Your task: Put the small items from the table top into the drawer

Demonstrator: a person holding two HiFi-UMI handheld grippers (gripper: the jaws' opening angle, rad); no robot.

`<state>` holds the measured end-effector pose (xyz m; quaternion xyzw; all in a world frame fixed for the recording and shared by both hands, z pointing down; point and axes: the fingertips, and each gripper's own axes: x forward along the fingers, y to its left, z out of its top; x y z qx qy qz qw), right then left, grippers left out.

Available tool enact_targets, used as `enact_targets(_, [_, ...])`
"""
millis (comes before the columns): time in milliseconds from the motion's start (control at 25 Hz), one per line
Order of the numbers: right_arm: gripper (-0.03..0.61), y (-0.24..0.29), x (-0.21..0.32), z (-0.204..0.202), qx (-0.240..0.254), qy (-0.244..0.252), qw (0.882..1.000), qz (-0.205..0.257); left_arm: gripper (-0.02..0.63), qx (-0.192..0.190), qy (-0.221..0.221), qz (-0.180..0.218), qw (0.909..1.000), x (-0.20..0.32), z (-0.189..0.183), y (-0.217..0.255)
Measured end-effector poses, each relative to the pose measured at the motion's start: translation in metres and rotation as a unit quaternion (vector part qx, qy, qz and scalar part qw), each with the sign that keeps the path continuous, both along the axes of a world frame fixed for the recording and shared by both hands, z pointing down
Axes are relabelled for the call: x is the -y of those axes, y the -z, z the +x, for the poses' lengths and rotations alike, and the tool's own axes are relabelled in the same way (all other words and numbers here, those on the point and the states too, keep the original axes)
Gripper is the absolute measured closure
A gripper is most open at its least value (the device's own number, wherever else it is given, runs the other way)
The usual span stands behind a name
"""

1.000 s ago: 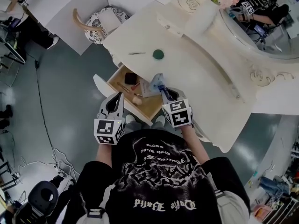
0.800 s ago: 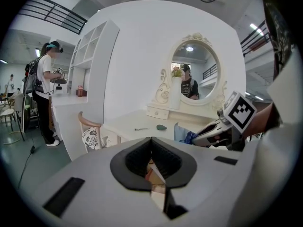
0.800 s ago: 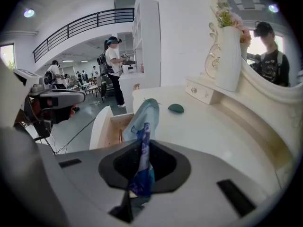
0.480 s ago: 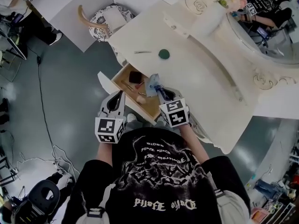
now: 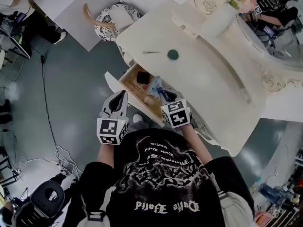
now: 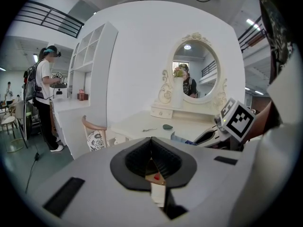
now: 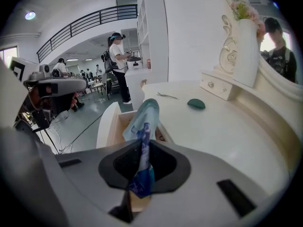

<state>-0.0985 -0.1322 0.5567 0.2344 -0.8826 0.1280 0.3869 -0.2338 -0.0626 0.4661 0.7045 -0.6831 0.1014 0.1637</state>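
Observation:
My right gripper (image 5: pixel 161 92) is shut on a blue-and-teal packet (image 5: pixel 155 83) that sticks up from its jaws over the right end of the open wooden drawer (image 5: pixel 127 83). The right gripper view shows the packet (image 7: pixel 142 122) pinched between the jaws of that gripper (image 7: pixel 142 148), above the drawer (image 7: pixel 112 126). Inside the drawer lie a black item (image 5: pixel 143 77) and a few small things. On the white table top (image 5: pixel 208 79) rest a green item (image 5: pixel 173 55) and a thin metal piece (image 5: pixel 151 52). My left gripper (image 5: pixel 123 95) hangs shut and empty left of the drawer front.
A chair with a patterned cushion (image 5: pixel 115 19) stands beyond the table's far corner. An oval mirror (image 5: pixel 279 37), a flower vase (image 5: pixel 222 13) and a small jewellery box (image 5: pixel 184 25) line the table's back. Cables (image 5: pixel 47 126) trail on the grey floor. Another person (image 7: pixel 116 56) stands far off.
My right gripper has drifted lower and closer over the drawer with the packet still in it. The left gripper has shifted slightly beside the drawer front.

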Motion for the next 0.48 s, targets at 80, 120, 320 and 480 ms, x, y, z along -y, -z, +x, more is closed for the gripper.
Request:
enact_targets(80, [0.532, -0.004, -0.001, -0.005, -0.002, 0.006, 1.000, -0.001, 0.598, 0.003, 0.001, -0.002, 1.0000, -0.002, -0.004, 0.000])
enact_targets(120, [0.532, -0.006, -0.001, -0.007, -0.004, 0.011, 1.000, -0.001, 0.598, 0.002, 0.003, -0.002, 1.0000, -0.003, -0.006, 0.000])
enact_targets(320, [0.532, -0.019, -0.002, -0.013, -0.015, 0.013, 1.000, -0.020, 0.598, -0.002, 0.011, -0.003, 0.9999, -0.006, -0.015, -0.003])
enact_targets(480, [0.532, -0.029, -0.005, -0.015, -0.023, 0.012, 0.999, -0.031, 0.598, -0.010, 0.020, -0.003, 0.9998, -0.008, -0.021, -0.003])
